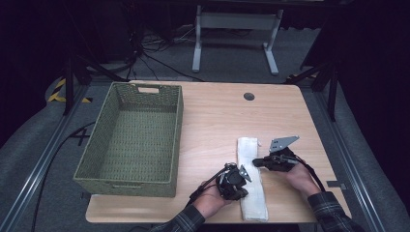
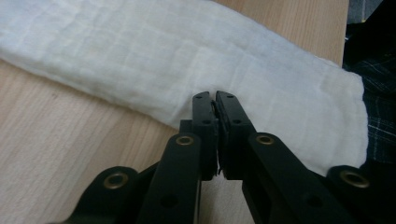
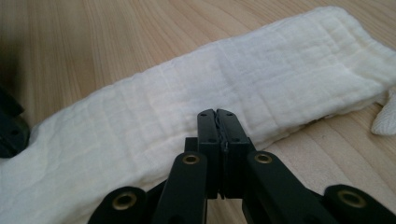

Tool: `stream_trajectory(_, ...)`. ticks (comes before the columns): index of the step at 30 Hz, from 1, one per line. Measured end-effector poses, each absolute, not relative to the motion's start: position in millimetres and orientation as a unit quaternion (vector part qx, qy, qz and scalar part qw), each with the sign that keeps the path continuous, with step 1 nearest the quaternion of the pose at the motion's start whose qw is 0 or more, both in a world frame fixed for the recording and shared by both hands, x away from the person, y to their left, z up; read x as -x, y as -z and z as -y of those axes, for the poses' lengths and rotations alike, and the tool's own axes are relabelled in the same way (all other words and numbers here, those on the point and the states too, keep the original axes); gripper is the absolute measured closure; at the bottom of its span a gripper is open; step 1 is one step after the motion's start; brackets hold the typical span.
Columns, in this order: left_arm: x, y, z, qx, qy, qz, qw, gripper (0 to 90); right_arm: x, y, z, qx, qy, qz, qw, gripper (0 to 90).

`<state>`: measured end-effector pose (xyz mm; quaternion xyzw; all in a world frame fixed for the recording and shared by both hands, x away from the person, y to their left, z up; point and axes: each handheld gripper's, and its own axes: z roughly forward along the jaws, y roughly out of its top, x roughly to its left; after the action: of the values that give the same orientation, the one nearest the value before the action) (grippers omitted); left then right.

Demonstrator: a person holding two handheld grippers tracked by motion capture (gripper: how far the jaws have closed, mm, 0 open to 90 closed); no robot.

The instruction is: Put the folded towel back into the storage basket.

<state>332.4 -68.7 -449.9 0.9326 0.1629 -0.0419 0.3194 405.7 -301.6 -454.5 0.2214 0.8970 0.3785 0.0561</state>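
Observation:
A folded white cloth (image 1: 253,195) lies as a long strip near the front edge of the wooden table (image 1: 217,116). My left gripper (image 1: 245,175) comes in from the cloth's left side, its tips at the cloth's edge. In the left gripper view the left gripper (image 2: 215,95) has its black jaws together over the cloth (image 2: 140,56), with nothing seen between them. My right gripper (image 1: 258,162) reaches the cloth from the right, farther back. In the right gripper view the right gripper (image 3: 216,113) also has its jaws pressed together above the cloth (image 3: 187,102).
A large green woven basket (image 1: 123,182) stands on the left half of the table. A small dark round hole (image 1: 249,96) sits near the table's far edge. Beyond the table is grey floor with cables and a white stand (image 1: 235,36).

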Motion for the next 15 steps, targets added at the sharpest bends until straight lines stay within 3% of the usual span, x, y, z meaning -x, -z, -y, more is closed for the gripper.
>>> stream_trajectory(4, -338, 445, 59, -0.928, 0.022, -0.174, 0.33, 74.4, -403, 450, 305, -0.214, -0.39, -0.894, 0.055, 80.5)
stream_trajectory(15, -354, 442, 34, -0.92, 0.005, -0.18, 0.347, 44.9, -372, 436, 297, -0.169, -0.4, -0.9, 0.033, 49.3)
